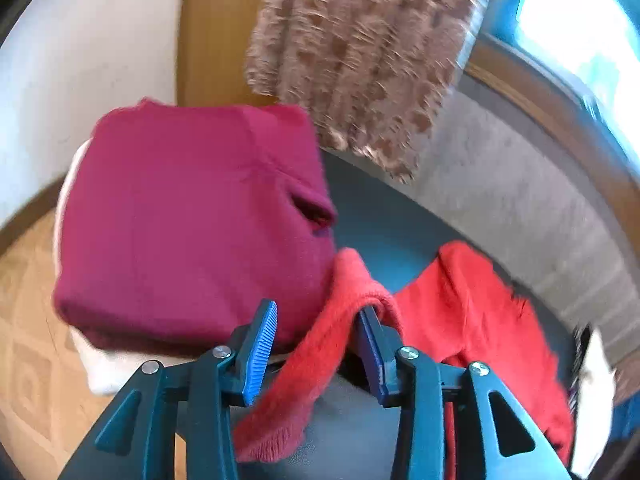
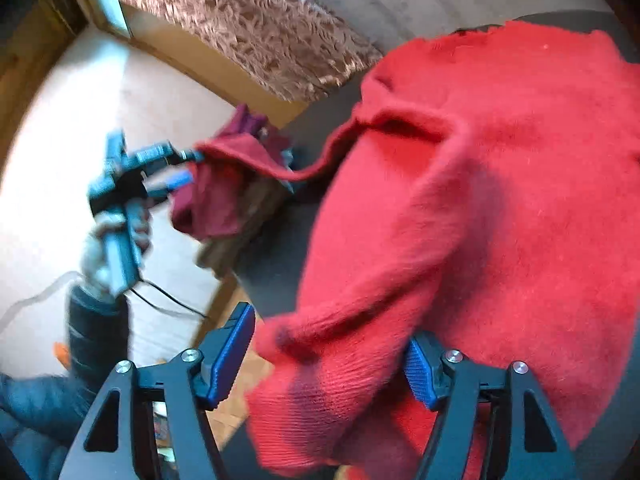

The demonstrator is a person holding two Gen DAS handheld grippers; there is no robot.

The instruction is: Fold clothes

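Left gripper (image 1: 320,344), jaws apart, red fuzzy knit sweater's (image 2: 500,200) sleeve draped over one finger; right gripper (image 2: 332,356) open around its cuff.

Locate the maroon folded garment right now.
Left wrist view, left of centre: the maroon garment lies folded on a white stack at the dark table edge, just left of the red sweater sleeve.

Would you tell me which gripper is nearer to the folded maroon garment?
Left. The left gripper sits right beside the folded maroon garment; the right gripper is farther off, over the red sweater.
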